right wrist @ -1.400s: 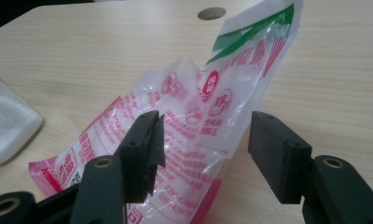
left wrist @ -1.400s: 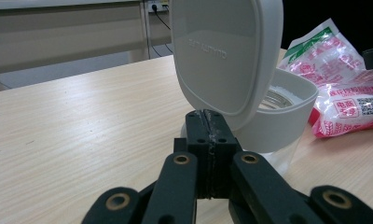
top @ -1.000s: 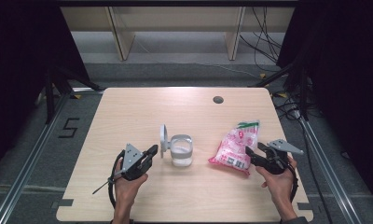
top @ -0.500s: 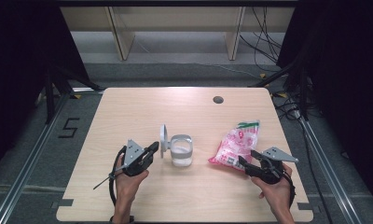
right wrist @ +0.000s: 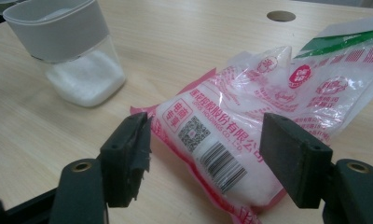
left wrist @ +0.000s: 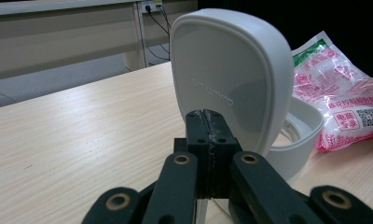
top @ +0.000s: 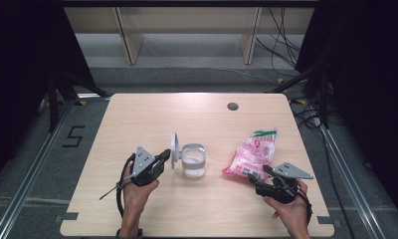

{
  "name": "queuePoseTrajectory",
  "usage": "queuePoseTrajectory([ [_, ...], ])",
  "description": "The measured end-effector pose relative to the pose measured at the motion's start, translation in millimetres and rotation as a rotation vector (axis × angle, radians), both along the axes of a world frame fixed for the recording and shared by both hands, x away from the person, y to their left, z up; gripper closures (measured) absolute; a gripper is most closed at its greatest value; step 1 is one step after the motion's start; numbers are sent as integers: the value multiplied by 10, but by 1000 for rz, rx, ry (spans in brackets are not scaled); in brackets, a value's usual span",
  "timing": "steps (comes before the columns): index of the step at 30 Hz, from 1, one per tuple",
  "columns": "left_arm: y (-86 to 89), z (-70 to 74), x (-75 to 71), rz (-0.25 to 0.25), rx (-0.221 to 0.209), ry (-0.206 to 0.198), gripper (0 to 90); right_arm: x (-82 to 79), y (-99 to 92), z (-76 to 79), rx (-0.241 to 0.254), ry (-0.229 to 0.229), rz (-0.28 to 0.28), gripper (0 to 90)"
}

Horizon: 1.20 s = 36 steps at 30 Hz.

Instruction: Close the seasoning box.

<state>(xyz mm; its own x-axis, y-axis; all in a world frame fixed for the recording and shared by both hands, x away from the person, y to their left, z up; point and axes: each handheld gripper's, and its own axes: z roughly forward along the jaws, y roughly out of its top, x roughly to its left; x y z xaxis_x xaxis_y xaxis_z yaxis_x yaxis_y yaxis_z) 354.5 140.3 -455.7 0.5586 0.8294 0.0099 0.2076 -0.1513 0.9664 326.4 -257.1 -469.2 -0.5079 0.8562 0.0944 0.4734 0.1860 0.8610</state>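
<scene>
Pink-and-clear bag (top: 251, 155) of white granules, lying flat at the right of the table (top: 137, 114), near edge pointing at the person. Right gripper (right wrist: 204, 156) just short of that near end, jaws wide and just been opening, bag corner lying between them but pads not pressing on it. Left of the bag, well apart, a clear container (top: 193, 160) with a grey band, part-filled with white powder, hinged white lid (left wrist: 229, 74) standing upright. Left gripper (top: 163, 158) at the container's left, jaws fully closed right up against the lid's lower edge; whether a tab of the lid is pinched there, cannot tell. Round hole (top: 232, 106) far off toward the table's back edge.

Risks, as judged from here: a grip closing on loose film alone, so the bag sags or slips out on lifting; pinching too hard near the seal, splitting it and spilling granules; a nudge from the left gripper tipping the open container or snapping the lid down before any pouring.
</scene>
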Motion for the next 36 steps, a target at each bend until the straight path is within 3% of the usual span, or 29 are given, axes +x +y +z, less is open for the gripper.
queuePoseTrajectory([
  [2, -12, 14, -8, -5, 0, 8, 892, -32, 12, 7, 21, 21, -12, 327],
  [8, -21, 46, -7, -11, 5, -2, 892, -40, 14, 1, 18, 9, 23, 322],
  [10, -28, 61, -12, -7, 8, -2, 892, -87, 38, 16, 22, 41, 16, 326],
  [11, -33, 66, -14, -8, 11, -1, 892, -84, 45, 2, 23, 23, 19, 326],
  [14, -39, 73, -23, -13, 10, -8, 892, -114, 57, 24, 11, 33, 29, 328],
  [15, -40, 70, -20, -18, 2, -13, 892, -94, 50, 16, 8, 0, 49, 327],
  [17, -41, 71, -22, -16, 6, -11, 892, -102, 56, 22, -4, -8, 50, 328],
  [27, -68, 87, -4, -15, 13, -11, 892, -144, 88, 16, 30, 14, 42, 330],
  [29, -65, 89, -3, -13, 13, -13, 892, -120, 67, 16, -13, -20, 59, 330],
  [31, -63, 98, -8, -13, 20, -14, 892, -142, 103, 14, 17, 16, 48, 331],
  [33, -70, 106, -8, -15, 14, -21, 892, -141, 102, 20, 4, 25, 54, 331],
  [34, -72, 113, -13, -13, 19, -18, 892, -114, 92, 8, -1, -4, 73, 332],
  [36, -78, 124, -13, -15, 23, -22, 892, -133, 117, 14, -3, 19, 57, 332],
])
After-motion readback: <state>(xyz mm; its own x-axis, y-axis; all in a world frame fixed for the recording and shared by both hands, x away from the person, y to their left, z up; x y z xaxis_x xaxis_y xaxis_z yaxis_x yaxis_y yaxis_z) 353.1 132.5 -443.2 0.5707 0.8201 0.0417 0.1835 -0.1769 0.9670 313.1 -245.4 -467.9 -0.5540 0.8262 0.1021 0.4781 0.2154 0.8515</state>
